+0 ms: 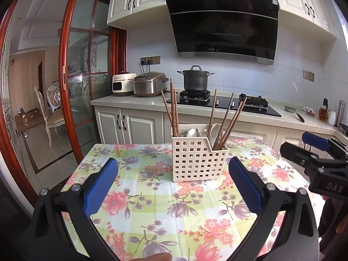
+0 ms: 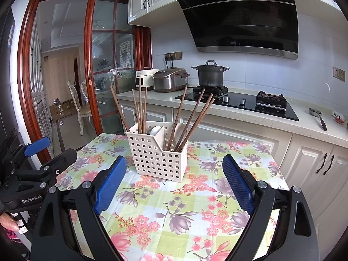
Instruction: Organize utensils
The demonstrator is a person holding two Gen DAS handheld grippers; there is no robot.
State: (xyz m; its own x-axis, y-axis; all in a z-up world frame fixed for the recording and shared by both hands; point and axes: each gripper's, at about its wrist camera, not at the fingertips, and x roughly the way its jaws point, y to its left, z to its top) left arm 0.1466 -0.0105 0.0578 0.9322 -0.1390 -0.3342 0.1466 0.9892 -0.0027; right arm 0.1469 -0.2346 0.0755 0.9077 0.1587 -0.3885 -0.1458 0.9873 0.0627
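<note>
floral tablecloth (image 1: 152, 195), lidded pot (image 1: 195, 78), rice cooker (image 1: 150, 84)

"DAS" on right gripper (image 1: 313, 152); "GenRobot.AI" on left gripper (image 2: 43, 152)

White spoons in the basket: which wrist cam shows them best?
Right wrist. It looks down into the basket, so both white spoons show either side of the divider among the chopsticks. The left wrist view is more head-on; the front wall hides all but the spoon bowls.

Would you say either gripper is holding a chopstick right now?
No; the left gripper and right gripper are open and empty, and the chopsticks stand in the holder.
</note>
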